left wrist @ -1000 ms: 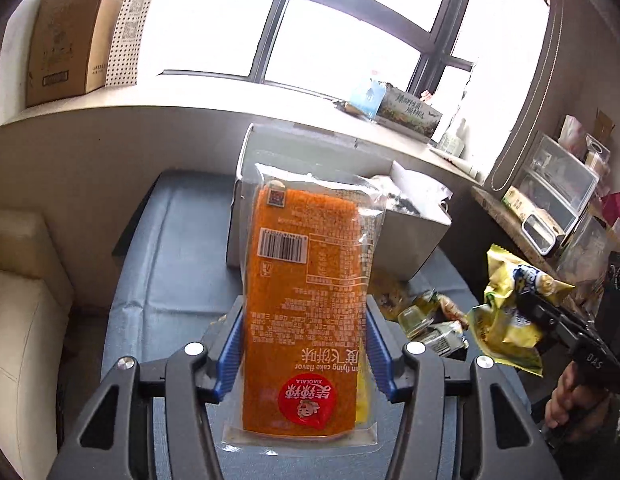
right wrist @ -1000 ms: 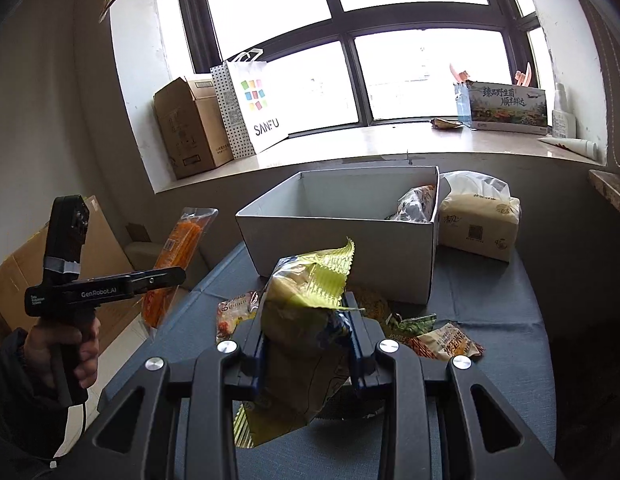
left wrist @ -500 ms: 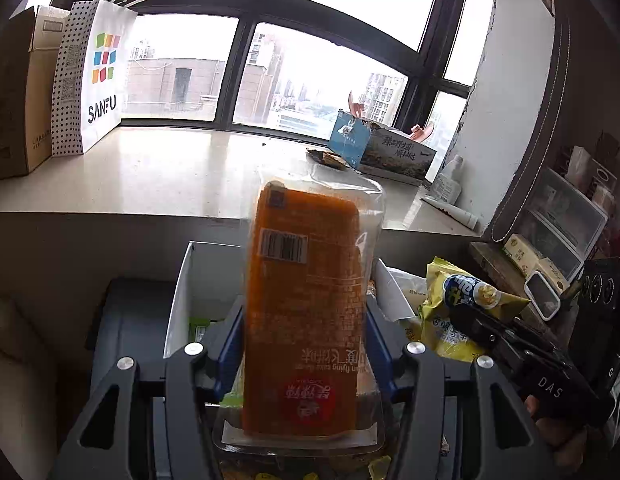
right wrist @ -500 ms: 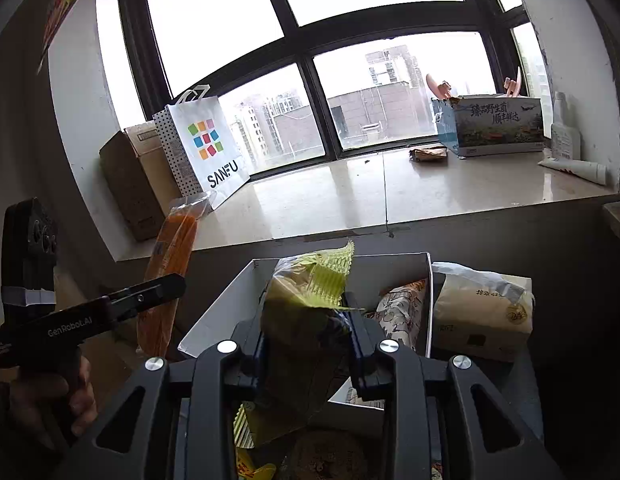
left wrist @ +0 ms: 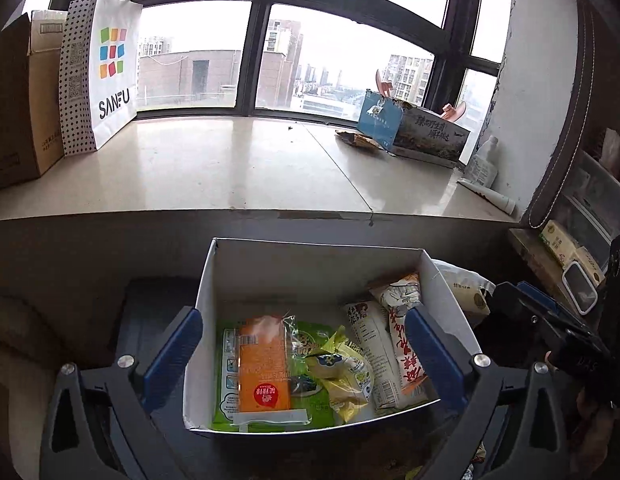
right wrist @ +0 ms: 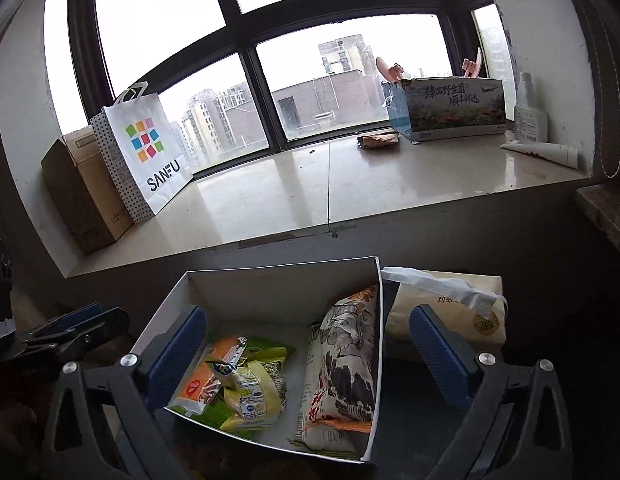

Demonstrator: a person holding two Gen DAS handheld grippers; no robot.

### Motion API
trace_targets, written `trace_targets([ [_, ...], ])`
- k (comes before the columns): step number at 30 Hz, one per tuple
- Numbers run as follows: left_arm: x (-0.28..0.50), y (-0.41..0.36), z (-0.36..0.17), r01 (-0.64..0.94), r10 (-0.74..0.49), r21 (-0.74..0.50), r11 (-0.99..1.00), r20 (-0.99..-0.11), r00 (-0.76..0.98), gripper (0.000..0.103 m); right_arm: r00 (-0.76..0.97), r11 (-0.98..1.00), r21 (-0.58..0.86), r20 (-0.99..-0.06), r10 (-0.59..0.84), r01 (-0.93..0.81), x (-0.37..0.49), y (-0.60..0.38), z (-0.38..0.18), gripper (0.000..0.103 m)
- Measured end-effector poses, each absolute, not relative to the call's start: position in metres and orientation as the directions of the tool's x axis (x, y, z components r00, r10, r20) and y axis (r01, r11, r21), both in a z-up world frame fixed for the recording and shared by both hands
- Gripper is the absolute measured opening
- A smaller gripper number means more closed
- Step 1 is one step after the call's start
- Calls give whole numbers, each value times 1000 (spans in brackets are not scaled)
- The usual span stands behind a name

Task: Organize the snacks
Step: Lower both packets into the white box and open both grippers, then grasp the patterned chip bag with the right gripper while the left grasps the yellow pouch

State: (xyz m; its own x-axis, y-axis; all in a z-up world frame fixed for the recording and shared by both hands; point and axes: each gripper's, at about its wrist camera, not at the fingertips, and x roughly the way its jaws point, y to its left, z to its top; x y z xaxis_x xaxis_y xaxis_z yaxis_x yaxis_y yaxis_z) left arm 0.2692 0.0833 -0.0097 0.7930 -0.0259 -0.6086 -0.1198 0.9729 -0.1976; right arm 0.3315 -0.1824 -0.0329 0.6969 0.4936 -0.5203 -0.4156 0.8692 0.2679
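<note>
Both hand-held grippers point(left wrist: 304, 354) point(right wrist: 308, 354) hang with jaws opening, empty, above snacks point(left wrist: 264, 368) lying in the white box point(left wrist: 310, 264).

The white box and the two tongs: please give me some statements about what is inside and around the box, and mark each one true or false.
1. The orange packet lies inside the white box. True.
2. The left tongs grip the orange packet. False: their jaws are opening and nothing is between them.
3. The yellow chip bag lies in the box, beside the orange packet. True.
4. The right tongs hold the yellow chip bag. False: the bag lies loose in the box and those jaws are opening with nothing between them.
5. The tissue pack is inside the box. False: it sits outside, against the box's right wall.
6. A SANFU paper bag stands on the windowsill. True.
</note>
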Motion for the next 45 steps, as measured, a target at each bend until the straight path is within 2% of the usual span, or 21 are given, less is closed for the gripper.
trace_targets([
  [3, 250, 84, -1, -114, -20, -194, 974, -580, 815, 103, 699, 856, 285, -496, 516, -430, 319, -188, -28, 103],
  [7, 214, 82, 15, -69, -61, -221, 973, -534, 843, 103, 716, 847, 248, -455, 530, -470, 295, -189, -14, 103],
  [10, 177, 73, 27, -33, -65, -194, 980, -481, 874, 103, 722, 827, 209, -409, 559, -522, 268, -193, -2, 103],
  [15, 117, 46, 15, 34, -102, -151, 988, -474, 875, 103, 725, 794, 160, -331, 603, -587, 218, -211, 7, 103],
  [18, 87, 32, 7, 47, -112, -146, 988, -471, 875, 103, 722, 785, 138, -323, 612, -604, 193, -223, 2, 103],
  [24, 47, 17, -5, 52, -125, -166, 985, -466, 876, 103, 731, 789, 79, -329, 598, -609, 144, -248, -20, 103],
  [28, 28, 13, -14, 37, -123, -187, 982, -468, 875, 103, 723, 786, 99, -336, 604, -611, 120, -266, -42, 103],
  [31, 18, 11, -22, 18, -112, -196, 980, -482, 869, 103, 689, 773, 107, -388, 612, -626, 112, -274, -64, 103],
  [34, 11, 10, -29, 10, -116, -211, 977, -497, 860, 103, 682, 773, 45, -443, 583, -632, 108, -282, -79, 103],
  [45, 4, 0, -28, 27, -108, -170, 985, -492, 864, 103, 682, 813, 26, -531, 504, -581, 113, -287, -107, 103],
])
